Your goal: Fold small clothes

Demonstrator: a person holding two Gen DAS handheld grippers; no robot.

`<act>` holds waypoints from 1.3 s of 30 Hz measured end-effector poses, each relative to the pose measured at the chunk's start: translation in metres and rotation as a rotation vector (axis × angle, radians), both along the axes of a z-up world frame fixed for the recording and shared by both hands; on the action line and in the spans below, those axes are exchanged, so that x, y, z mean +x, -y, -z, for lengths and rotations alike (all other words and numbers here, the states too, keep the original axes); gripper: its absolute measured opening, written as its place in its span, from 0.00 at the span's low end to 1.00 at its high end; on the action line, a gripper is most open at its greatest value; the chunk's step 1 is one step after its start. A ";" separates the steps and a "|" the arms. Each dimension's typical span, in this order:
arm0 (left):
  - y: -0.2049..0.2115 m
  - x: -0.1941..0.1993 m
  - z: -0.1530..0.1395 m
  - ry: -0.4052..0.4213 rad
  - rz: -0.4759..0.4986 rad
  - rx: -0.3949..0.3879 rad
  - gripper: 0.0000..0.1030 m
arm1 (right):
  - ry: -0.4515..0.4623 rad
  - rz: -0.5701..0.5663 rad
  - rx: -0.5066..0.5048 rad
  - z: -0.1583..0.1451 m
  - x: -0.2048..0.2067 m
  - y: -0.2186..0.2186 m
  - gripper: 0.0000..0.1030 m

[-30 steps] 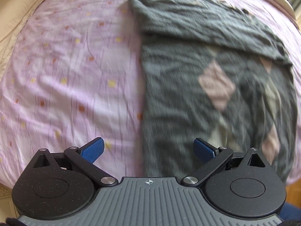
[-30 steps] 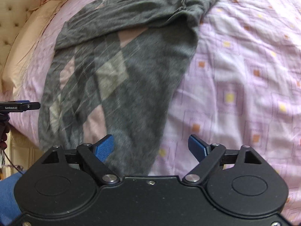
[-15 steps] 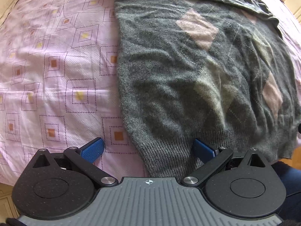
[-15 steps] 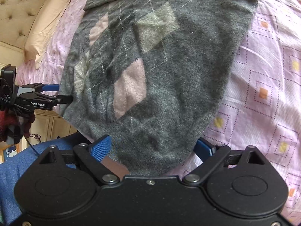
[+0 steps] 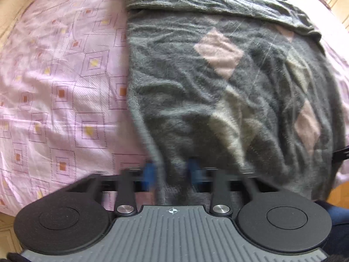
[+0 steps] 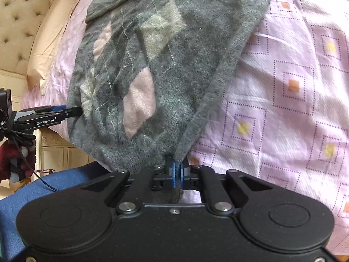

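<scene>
Sweater (image 6: 139,69) hem at the bed's (image 6: 294,76) near edge is pinched by the right gripper (image 6: 177,171); the left gripper (image 5: 172,171), blurred, looks half-closed around it. Next: lift and fold forward.

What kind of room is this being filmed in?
Most likely a bedroom. The grey argyle knit sweater lies on a bed covered with a pink sheet printed with small squares, and a cream button-tufted headboard with a beige pillow against it shows in the right wrist view.
</scene>
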State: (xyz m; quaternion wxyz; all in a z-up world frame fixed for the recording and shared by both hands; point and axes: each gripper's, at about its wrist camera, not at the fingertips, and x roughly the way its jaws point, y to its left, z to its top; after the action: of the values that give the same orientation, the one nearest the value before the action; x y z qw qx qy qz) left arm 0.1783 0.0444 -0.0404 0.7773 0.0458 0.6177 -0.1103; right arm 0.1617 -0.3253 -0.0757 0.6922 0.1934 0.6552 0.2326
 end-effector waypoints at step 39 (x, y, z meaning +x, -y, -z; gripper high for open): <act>-0.017 0.092 -0.047 -0.033 -0.214 -0.315 0.43 | 0.070 0.318 0.041 -0.032 0.118 0.055 0.49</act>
State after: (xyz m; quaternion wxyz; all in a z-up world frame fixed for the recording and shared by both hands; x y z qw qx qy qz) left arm 0.2699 0.0611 0.0062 0.7720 -0.1441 0.6067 -0.1232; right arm 0.2800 -0.3802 -0.0439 0.7385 0.3007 0.5869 0.1401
